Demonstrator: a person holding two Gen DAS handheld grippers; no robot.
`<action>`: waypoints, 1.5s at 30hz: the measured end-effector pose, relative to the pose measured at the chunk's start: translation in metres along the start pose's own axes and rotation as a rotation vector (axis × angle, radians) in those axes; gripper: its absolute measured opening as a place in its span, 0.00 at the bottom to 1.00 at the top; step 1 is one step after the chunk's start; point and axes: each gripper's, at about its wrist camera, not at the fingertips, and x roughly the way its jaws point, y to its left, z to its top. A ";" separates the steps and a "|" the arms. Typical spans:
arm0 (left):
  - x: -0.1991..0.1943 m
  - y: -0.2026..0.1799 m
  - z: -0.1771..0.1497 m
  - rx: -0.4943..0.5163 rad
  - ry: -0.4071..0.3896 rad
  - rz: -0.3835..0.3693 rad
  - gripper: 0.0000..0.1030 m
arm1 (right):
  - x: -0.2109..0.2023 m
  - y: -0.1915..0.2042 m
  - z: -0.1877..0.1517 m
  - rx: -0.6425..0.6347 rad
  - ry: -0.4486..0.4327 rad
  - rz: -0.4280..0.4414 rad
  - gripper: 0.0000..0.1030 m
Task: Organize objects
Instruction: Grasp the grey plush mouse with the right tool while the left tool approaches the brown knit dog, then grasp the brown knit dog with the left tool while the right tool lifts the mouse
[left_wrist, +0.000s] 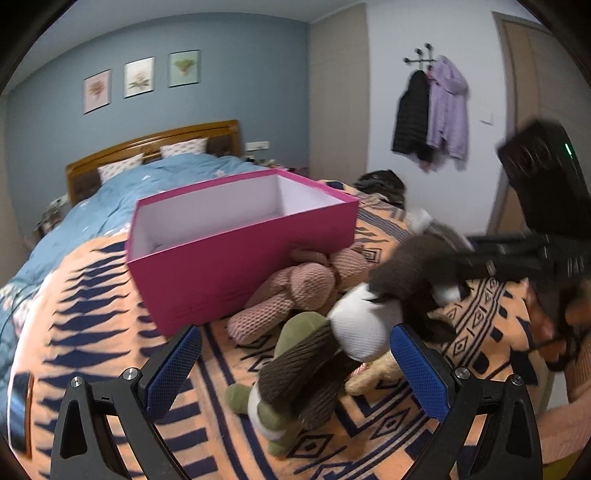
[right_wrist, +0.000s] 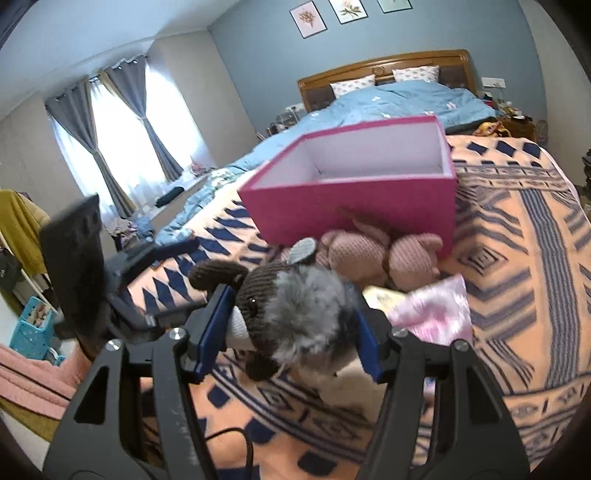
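Observation:
An open pink box (left_wrist: 236, 258) with a white inside stands on the orange patterned blanket (left_wrist: 92, 314); it also shows in the right wrist view (right_wrist: 354, 199). Several soft toys lie in front of it. My right gripper (right_wrist: 291, 328) is shut on a brown and grey knitted plush toy (right_wrist: 291, 306), which also shows in the left wrist view (left_wrist: 417, 269). My left gripper (left_wrist: 295, 365) is open above a brown, white and green plush toy (left_wrist: 306, 365). A pink knitted bunny (left_wrist: 295, 291) lies against the box, also in the right wrist view (right_wrist: 373, 254).
A pink and white cloth (right_wrist: 436, 314) lies on the blanket by the toys. A phone (left_wrist: 20, 410) lies at the blanket's left edge. The bed's blue duvet (left_wrist: 122, 192) and wooden headboard (left_wrist: 155, 144) are behind the box. Coats (left_wrist: 432, 114) hang on the wall.

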 end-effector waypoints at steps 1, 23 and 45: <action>0.004 0.001 0.001 0.006 0.004 -0.002 0.99 | 0.002 0.000 0.005 -0.002 -0.002 0.005 0.61; 0.073 0.034 -0.002 -0.151 0.208 -0.130 0.50 | 0.067 -0.038 0.020 0.089 0.129 -0.101 0.81; 0.074 0.034 0.012 -0.126 0.177 -0.154 0.58 | 0.078 -0.045 -0.001 0.050 0.115 -0.112 0.54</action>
